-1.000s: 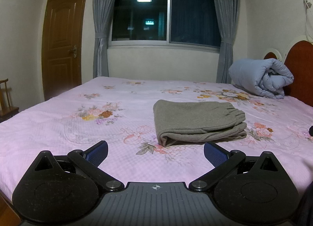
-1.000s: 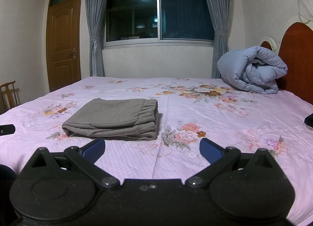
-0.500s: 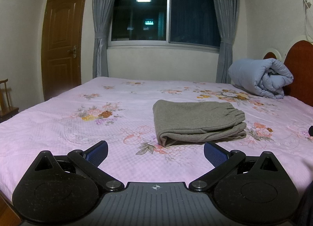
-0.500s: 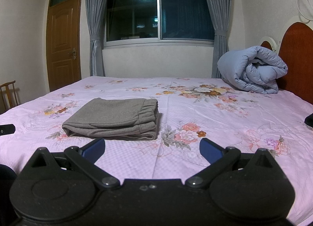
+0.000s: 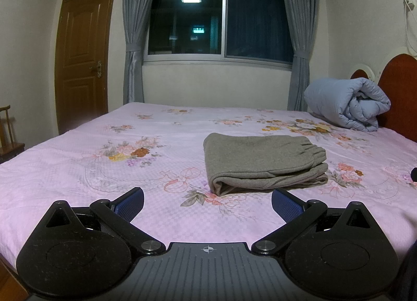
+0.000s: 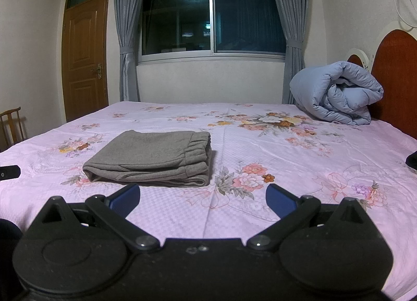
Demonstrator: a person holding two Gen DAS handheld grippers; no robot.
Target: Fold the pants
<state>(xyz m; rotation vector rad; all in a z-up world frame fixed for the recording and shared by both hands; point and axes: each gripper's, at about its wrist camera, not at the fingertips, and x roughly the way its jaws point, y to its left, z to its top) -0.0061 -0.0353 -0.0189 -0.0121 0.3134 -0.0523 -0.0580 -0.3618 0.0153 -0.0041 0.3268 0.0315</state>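
Grey pants point(image 5: 263, 164) lie folded in a neat stack mid-bed point(image 5: 78, 170), well short of the rolled blue quilt point(image 5: 346, 104). Left gripper point(image 5: 207, 203) and right gripper point(image 6: 202, 200) hover nearby, spread wide, empty. Folding looks finished.

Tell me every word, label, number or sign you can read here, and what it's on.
No text can be read anywhere.
Lit green sign reflected in or seen through the window: too small and blurred to read.
Crosshair mark on the left gripper body: a symbol, no letters.
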